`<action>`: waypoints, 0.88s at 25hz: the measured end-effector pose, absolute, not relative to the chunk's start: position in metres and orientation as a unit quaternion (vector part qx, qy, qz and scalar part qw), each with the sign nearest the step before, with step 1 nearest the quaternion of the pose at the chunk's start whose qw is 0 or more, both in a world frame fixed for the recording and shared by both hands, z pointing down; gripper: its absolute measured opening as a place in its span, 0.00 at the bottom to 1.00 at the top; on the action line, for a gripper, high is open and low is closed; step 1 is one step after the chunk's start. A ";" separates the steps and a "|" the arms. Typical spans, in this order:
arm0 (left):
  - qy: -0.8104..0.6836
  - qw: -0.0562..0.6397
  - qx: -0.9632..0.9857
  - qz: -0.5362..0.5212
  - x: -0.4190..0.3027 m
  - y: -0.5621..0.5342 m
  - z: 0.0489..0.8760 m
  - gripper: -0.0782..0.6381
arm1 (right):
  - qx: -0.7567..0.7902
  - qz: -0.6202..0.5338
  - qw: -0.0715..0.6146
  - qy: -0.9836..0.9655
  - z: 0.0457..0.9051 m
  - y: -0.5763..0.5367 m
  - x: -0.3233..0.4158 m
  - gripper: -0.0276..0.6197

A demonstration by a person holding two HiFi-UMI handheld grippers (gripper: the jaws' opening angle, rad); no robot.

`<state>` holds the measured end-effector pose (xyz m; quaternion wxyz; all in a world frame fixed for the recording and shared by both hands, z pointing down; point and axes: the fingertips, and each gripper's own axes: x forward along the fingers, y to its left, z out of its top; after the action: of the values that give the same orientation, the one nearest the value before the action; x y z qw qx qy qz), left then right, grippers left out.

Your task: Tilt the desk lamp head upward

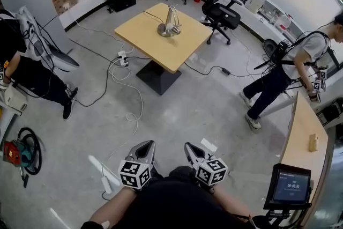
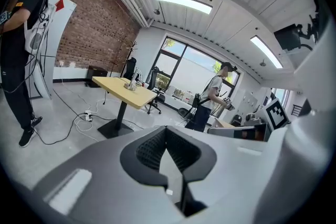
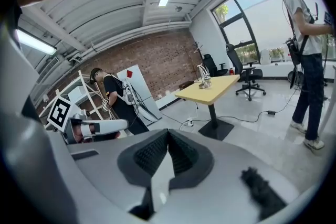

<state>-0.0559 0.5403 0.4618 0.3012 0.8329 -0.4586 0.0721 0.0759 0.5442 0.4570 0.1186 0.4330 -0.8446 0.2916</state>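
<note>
Head view: you hold the left gripper (image 1: 147,144) and the right gripper (image 1: 189,147) low and close to your body, side by side, marker cubes up, tips pointing out over the floor. The desk lamp (image 1: 169,23) stands near the middle of the yellow table (image 1: 181,53), far ahead across the floor and well apart from both grippers. It is too small here to tell how its head is tilted. Only this view shows the power strip (image 1: 122,58) on the floor by the table's base and the monitor (image 1: 290,186) at lower right.

Left gripper view: your jaws are pressed together with nothing between them. The table sits far off at left, the desk lamp a small shape on top of it. A person in a white shirt (image 2: 210,102) stands by the windows. The right gripper's marker cube shows at the right edge, which the head view only shows from above.

Right gripper view: jaws pressed together here too, nothing pinched. The table and desk lamp lie right of centre, well away. This view adds a person in black (image 3: 113,96) by the brick wall, and the left gripper's marker cube at the left edge.
</note>
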 end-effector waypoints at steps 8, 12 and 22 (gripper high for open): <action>-0.456 0.310 0.831 0.075 -0.058 0.497 0.473 0.12 | 0.429 0.304 0.127 -0.841 0.471 0.501 0.069 0.05; -0.476 0.309 0.819 0.086 -0.067 0.468 0.478 0.12 | 0.411 0.306 0.120 -0.850 0.477 0.463 0.063 0.05; -0.515 0.294 0.801 0.081 -0.043 0.358 0.471 0.12 | 0.370 0.302 0.109 -0.872 0.479 0.343 0.081 0.05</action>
<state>-0.0434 0.3585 0.4710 0.2944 0.8009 -0.5151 0.0810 0.0810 0.3427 0.4794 0.1088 0.3698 -0.8720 0.3018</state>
